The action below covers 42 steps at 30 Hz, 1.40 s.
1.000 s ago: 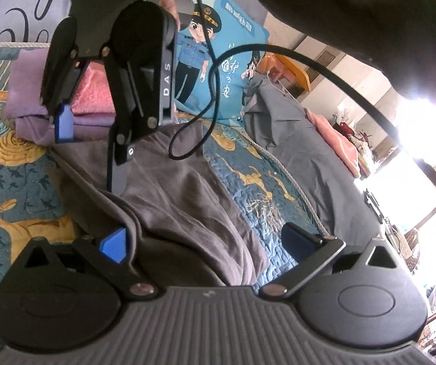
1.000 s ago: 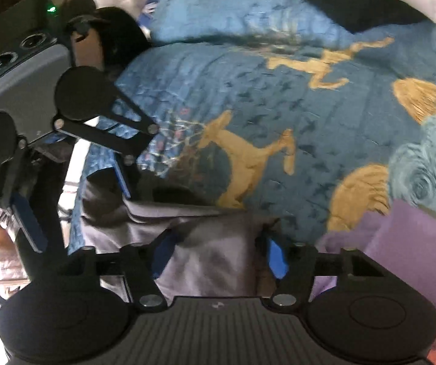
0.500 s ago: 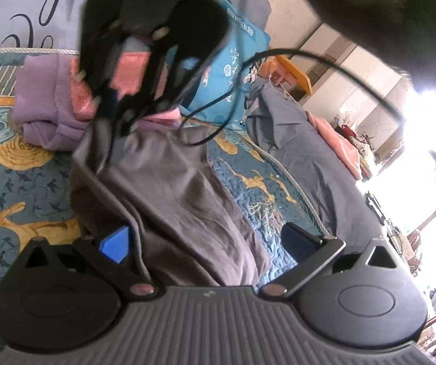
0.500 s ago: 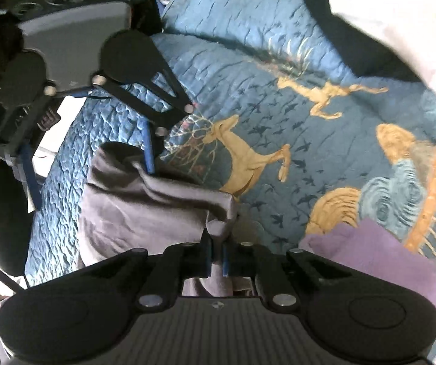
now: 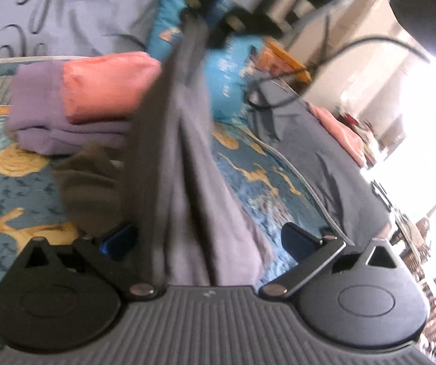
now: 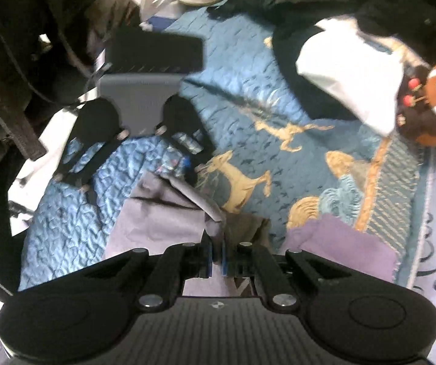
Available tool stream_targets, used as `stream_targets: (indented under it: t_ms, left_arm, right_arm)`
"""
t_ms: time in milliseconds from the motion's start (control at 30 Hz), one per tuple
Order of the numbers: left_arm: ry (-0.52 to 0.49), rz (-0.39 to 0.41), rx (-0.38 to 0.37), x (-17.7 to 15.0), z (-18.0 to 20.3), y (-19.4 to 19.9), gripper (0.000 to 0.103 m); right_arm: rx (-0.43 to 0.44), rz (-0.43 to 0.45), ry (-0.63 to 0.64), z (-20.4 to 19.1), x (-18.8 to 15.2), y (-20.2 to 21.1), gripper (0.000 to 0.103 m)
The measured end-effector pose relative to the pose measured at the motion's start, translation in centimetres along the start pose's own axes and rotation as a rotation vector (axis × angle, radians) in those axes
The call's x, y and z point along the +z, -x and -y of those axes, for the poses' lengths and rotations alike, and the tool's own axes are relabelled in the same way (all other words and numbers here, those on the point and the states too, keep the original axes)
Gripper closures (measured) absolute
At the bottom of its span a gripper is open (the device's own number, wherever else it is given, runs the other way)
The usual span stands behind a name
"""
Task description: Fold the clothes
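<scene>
Cloth: thin grey cotton garment [image 5: 187, 164], limp and light, rises mid-frame off blue quilted bedspread [image 5: 14, 188]. Right gripper [image 6: 216, 254] clenched on its corner; left gripper [image 5: 205, 240] spread, fabric between. Best grip: hems and corners.

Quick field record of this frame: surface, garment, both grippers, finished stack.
surface: blue quilt with gold deer print
garment: grey garment, pulled up off the quilt at one end
right gripper: shut on grey garment
left gripper: open, garment lying between its fingers
stack: pink folded item on purple folded item, behind the garment
</scene>
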<state>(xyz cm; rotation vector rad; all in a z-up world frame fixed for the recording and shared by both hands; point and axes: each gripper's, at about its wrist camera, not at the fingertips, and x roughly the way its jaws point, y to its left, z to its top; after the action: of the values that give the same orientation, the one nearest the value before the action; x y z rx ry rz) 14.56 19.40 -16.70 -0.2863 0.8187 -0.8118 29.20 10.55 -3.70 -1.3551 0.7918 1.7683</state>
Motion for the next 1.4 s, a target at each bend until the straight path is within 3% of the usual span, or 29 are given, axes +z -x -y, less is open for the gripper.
stream_targets:
  t_ms: [100,167,200,233,267,300,400,667,733,867,1000,1067,1100,1167,1200,1400]
  left_arm:
    - [-0.065,-0.046,-0.001,-0.5,1.6,-0.8,0.003]
    - [-0.104,-0.101,0.052,-0.9,2.2,-1.5,0.019]
    - [-0.093,-0.121,0.071,-1.1,1.9,-1.8,0.033]
    - [-0.082,-0.141,0.088,-1.3,1.7,-2.0,0.054]
    - [-0.057,-0.148,0.086,-1.5,1.2,-2.0,0.063]
    - [-0.032,-0.155,0.085,-1.6,0.7,-2.0,0.071]
    - [0.044,-0.175,0.08,-2.0,-0.9,-1.9,0.08]
    - [0.233,-0.271,0.079,-3.0,-5.0,-3.1,0.08]
    - [0.236,-0.287,0.088,-3.1,-5.2,-3.4,0.08]
    - [0.199,-0.303,0.115,-3.1,-5.0,-3.8,0.078]
    - [0.228,-0.309,0.098,-3.1,-5.7,-3.7,0.078]
    - [0.238,-0.309,0.089,-2.9,-5.9,-3.5,0.076]
    - [0.241,-0.307,0.08,-2.9,-5.9,-3.4,0.071]
    - [0.243,-0.301,0.064,-2.7,-6.0,-3.0,0.062]
    - [0.242,-0.297,0.062,-2.7,-6.0,-2.9,0.056]
    - [0.212,-0.305,0.093,-2.2,-5.2,-3.3,0.052]
  right_arm:
    - [-0.043,0.007,-0.014,-0.1,-0.1,-0.2,0.098]
    - [-0.058,0.008,-0.021,0.1,-0.1,-0.6,0.098]
    - [-0.065,0.009,-0.024,0.2,-0.2,-0.8,0.098]
    - [-0.073,0.01,-0.028,0.3,-0.2,-1.1,0.098]
    - [-0.08,0.01,-0.031,0.4,-0.3,-1.3,0.098]
    - [-0.088,0.011,-0.034,0.5,-0.3,-1.5,0.098]
    - [-0.11,0.013,-0.045,0.8,-0.4,-2.2,0.098]
    - [-0.164,-0.005,-0.087,2.4,-0.8,-5.6,0.095]
    - [-0.184,-0.009,-0.118,3.2,-0.9,-7.0,0.094]
    - [-0.266,-0.031,-0.201,4.6,-1.3,-8.7,0.074]
    - [-0.368,-0.01,-0.305,4.0,-2.0,-7.0,0.071]
    - [-0.433,0.01,-0.357,3.2,-2.4,-5.6,0.063]
    - [-0.465,0.021,-0.383,2.8,-2.6,-4.8,0.06]
    - [-0.531,0.047,-0.508,1.6,-3.5,-2.9,0.039]
    - [-0.547,0.072,-0.588,0.7,-4.3,-2.1,0.035]
    - [-0.556,0.285,-1.001,-6.9,-12.2,0.3,0.031]
